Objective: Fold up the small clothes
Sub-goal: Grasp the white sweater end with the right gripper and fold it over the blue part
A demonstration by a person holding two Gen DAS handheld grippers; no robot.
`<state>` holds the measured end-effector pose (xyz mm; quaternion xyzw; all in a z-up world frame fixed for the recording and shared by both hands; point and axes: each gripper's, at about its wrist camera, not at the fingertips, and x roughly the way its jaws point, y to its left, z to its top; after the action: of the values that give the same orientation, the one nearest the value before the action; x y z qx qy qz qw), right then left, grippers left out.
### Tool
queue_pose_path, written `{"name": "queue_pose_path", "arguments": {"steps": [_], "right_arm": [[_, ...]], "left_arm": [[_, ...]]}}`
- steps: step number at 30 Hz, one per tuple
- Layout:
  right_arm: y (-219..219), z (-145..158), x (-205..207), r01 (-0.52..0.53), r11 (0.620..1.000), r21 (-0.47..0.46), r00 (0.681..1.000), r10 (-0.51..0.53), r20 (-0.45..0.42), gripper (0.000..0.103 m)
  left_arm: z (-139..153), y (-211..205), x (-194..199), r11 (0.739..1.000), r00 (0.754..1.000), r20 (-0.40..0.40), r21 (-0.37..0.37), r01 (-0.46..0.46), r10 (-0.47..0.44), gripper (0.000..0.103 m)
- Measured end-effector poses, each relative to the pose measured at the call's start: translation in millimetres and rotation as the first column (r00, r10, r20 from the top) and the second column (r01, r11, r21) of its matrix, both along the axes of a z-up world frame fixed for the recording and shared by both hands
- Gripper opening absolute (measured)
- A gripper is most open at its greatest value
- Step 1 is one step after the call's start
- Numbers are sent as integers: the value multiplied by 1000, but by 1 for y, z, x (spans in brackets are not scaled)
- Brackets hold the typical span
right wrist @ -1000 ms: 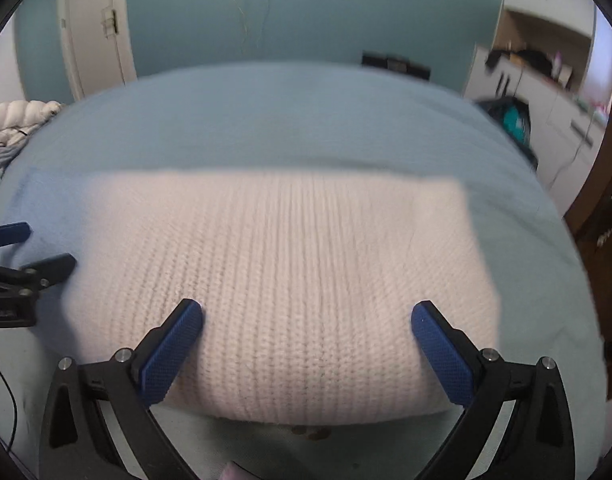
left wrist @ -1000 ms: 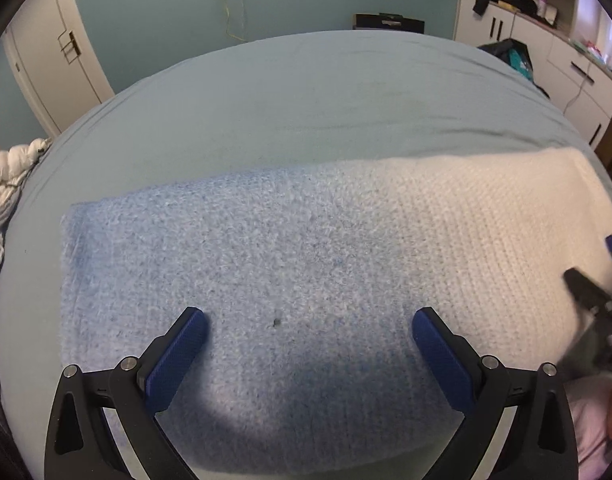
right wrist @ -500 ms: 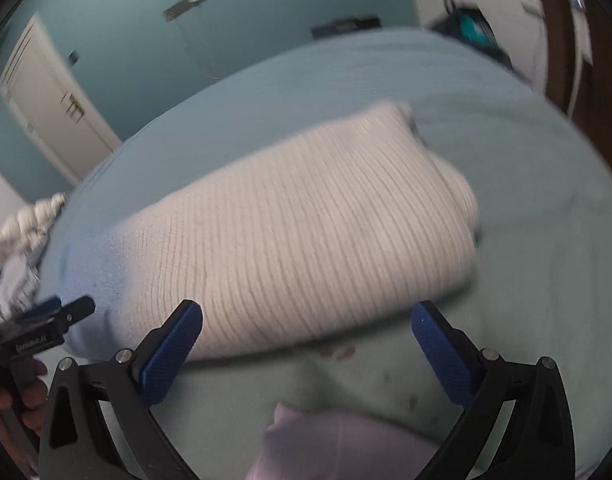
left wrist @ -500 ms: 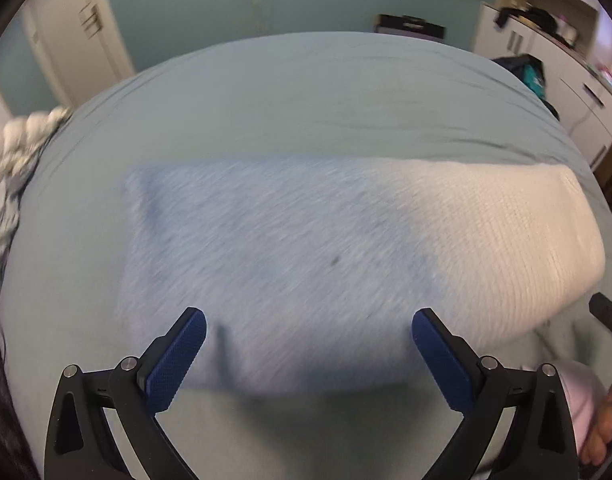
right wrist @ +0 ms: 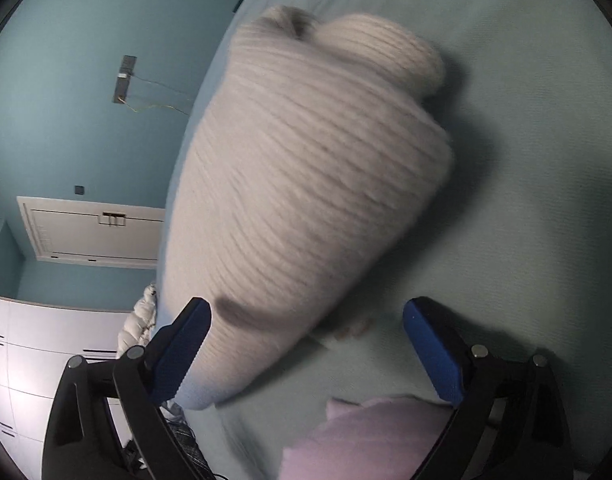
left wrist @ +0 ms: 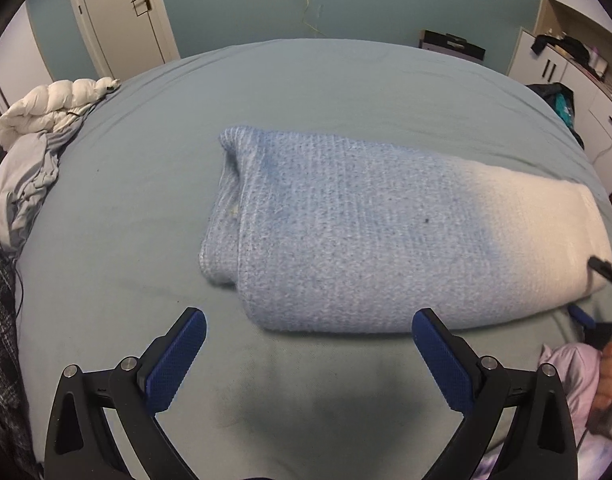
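A knitted sweater point(left wrist: 366, 232), blue fading to white, lies folded into a thick oblong on the light blue bed point(left wrist: 306, 88). My left gripper point(left wrist: 308, 320) hovers open just in front of its near edge, nothing between the pads. My right gripper point(right wrist: 306, 308) is rolled sideways at the sweater's white end point(right wrist: 306, 160). Its jaws are wide and closing, with the sweater's near corner reaching into the gap beside one pad; I see neither pad pressing it. In the left wrist view the right gripper point(left wrist: 590, 290) shows at the far right edge, at the white end.
A pale pink garment point(left wrist: 566, 364) lies at the near right by a person's hand point(left wrist: 610, 376); it also shows below my right gripper point(right wrist: 370, 432). A white duvet point(left wrist: 45, 108) and grey clothes point(left wrist: 21, 184) are piled at the bed's left. White cabinets point(left wrist: 566, 68) stand at the right.
My left gripper drew back off the sweater, which now lies ahead and to the right. My right gripper rolled strongly and dropped toward the white end.
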<state>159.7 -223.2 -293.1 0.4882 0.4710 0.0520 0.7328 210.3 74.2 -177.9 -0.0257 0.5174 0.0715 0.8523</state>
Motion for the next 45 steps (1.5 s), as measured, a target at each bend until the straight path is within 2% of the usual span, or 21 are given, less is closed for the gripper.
{"name": "queue_pose_path", "arguments": {"steps": [3,6,7,8,10,11,14,17,19,22,26,27,29,33,36,38,40,42,44,45], "right_arm": [[3,2,13,45,998,40,999,-46,14,95],[9,4,29,87,996,-16,996,-86,20,94],[13,8,33,100,993,-69,995,-98,31,90],[15,13,34,111,987,-120,993,-106,45,77],[22,26,31,137,968,-211,987,-115,113,59],[21,31,29,147,960,-237,983,-116,140,53],[31,51,21,171,922,-348,974,-105,202,45],[43,87,-2,224,852,-472,947,-76,312,44],[49,106,-15,246,808,-536,928,-38,370,44],[51,117,-29,261,754,-603,911,14,413,44],[42,106,-23,280,745,-606,913,-11,408,43],[45,106,-4,282,742,-608,913,-14,407,43],[43,103,-1,287,741,-608,913,-20,407,43],[47,103,-9,293,727,-620,908,-9,419,43],[53,102,-18,296,697,-653,907,9,421,43],[61,102,-18,301,664,-684,902,33,430,43],[65,104,-17,308,643,-701,897,50,440,43],[61,102,-20,319,653,-687,893,36,449,43],[59,100,-21,328,658,-678,894,18,449,43],[60,101,-23,337,650,-681,892,12,452,43]], "left_arm": [[2,5,3,1000,1000,-6,-13,0,0,103],[1,11,7,1000,1000,-12,-15,-6,6,103],[1,13,8,1000,1000,-13,-16,-11,11,103],[0,15,9,1000,1000,-11,-16,-18,18,103],[0,17,9,999,999,-11,-9,-32,31,103],[-1,19,9,999,999,-10,-6,-40,40,103],[0,18,10,999,999,-4,9,-43,43,103],[8,4,12,999,1000,5,49,3,-3,103],[19,-11,14,997,999,40,76,32,-35,103],[30,-45,22,988,987,89,92,127,-135,103],[20,-97,43,954,956,89,130,268,-281,103],[14,-110,48,943,946,86,146,299,-313,103],[-1,-134,59,916,926,60,180,357,-373,103],[-29,-158,72,897,927,43,272,349,-374,103],[-47,-165,74,884,923,18,296,363,-385,103],[-50,-162,77,889,923,10,274,367,-385,103],[-39,-152,84,901,924,-7,217,375,-382,102],[-15,-136,90,922,926,64,142,360,-372,102],[5,-127,97,944,935,158,141,298,-318,103],[10,-127,105,949,939,176,161,270,-296,103]]}}
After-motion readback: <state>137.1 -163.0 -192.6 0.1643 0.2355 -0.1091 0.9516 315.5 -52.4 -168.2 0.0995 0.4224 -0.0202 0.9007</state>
